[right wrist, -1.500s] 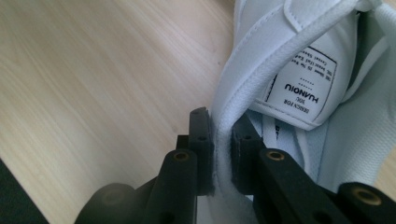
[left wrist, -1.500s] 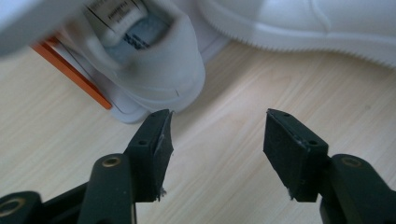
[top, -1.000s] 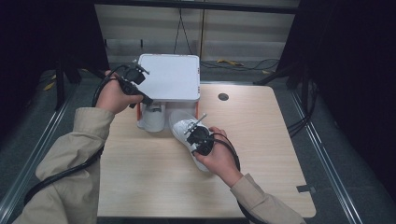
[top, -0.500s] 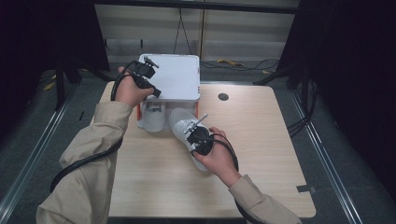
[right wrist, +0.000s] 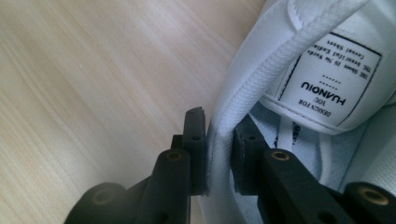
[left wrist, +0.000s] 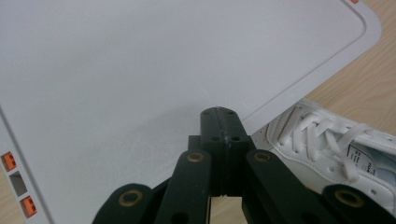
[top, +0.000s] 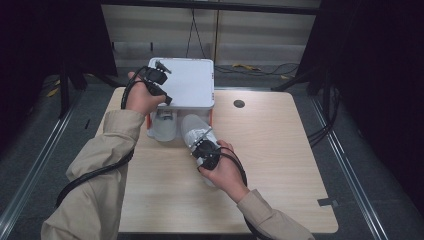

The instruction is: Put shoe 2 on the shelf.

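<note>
Left gripper: over the white box lid's left edge, far side of the table.
Right gripper: on the white shoe, mid-table.
Second shoe: just left, beneath the lid.

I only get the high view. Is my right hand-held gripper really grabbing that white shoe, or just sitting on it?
Observer: It's grabbing. In the right gripper view, the right hand-held gripper pinches the collar rim of the white sneaker, with one jaw inside and one outside.
Operator: Does the shoe have any writing on it?
Observer: Yes, a tongue label reading HUANOIU.
Operator: And my left one, up by the white lid?
Observer: The left hand-held gripper has its jaws shut together with nothing between them, pointing at the white lid.
</note>
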Demonstrator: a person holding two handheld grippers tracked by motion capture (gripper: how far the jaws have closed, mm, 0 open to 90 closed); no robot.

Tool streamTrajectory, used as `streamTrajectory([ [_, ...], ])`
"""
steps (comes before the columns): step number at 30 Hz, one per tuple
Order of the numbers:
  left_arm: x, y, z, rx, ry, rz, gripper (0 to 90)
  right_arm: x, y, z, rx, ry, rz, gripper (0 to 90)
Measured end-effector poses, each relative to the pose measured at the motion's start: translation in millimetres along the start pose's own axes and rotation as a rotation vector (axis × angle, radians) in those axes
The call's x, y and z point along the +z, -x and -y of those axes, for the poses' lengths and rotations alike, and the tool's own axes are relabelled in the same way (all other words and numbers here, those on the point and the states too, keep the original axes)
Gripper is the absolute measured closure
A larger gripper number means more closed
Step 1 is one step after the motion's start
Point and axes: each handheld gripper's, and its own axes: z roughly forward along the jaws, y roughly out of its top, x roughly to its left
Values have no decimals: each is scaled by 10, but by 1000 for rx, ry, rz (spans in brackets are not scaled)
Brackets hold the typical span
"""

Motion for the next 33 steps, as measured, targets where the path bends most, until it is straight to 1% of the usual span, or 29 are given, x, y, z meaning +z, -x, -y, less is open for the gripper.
streamTrajectory([
  [1,2,6,-3,1,0,-1,900,-12,-14,-4,2,12,0,803],
  [2,2,7,-6,2,-3,-2,900,-23,-24,-15,-4,23,11,808],
  [3,2,12,-10,12,-5,-6,900,-32,-29,-26,-2,30,13,811],
  [4,3,17,-12,12,-7,-8,900,-45,-28,-51,-7,35,12,811],
  [6,3,16,-13,10,-8,-7,900,-64,-13,-90,1,60,-7,810],
  [7,4,12,-14,12,-9,-5,900,-73,-9,-107,1,63,-12,810],
  [8,6,7,-13,4,-9,1,900,-84,-9,-134,0,68,-12,809],
  [11,6,2,-8,-8,-7,5,900,-95,-64,-217,-13,86,4,808],
  [12,6,0,-6,-5,-5,5,900,-86,-79,-242,-19,84,12,813],
  [13,5,0,-3,-5,-2,3,900,-78,-88,-255,-19,98,19,815],
  [14,7,0,2,-6,0,7,900,-62,-90,-272,-16,96,18,815],
  [15,5,0,5,-6,2,6,900,-36,-61,-288,2,93,3,815],
  [16,4,-2,8,-2,4,7,900,-20,-45,-300,12,97,5,814],
  [17,6,-4,11,-4,8,8,900,-3,-31,-323,1,93,26,813],
  [18,5,-4,13,-6,8,7,900,19,-6,-348,3,87,39,813],
  [20,6,4,11,4,7,2,900,66,66,-395,42,85,16,808],
  [22,5,11,7,7,3,-2,900,94,96,-434,57,92,16,801],
  [24,5,16,9,8,5,-4,900,118,128,-468,68,80,-3,790],
  [26,7,23,15,6,11,-7,900,113,111,-467,51,66,11,765],
  [27,7,20,19,8,14,-6,900,114,108,-455,38,65,12,739],
  [28,7,15,22,8,16,-6,900,109,114,-435,32,66,-5,710],
  [29,7,13,23,1,16,-2,900,98,123,-411,41,77,-25,706],
  [30,8,13,24,6,17,-3,900,81,123,-391,32,70,-26,701],
  [32,6,25,24,15,15,-8,900,38,118,-348,23,74,-43,699],
  [33,7,31,26,18,18,-12,900,-5,116,-320,14,89,-39,675],
])
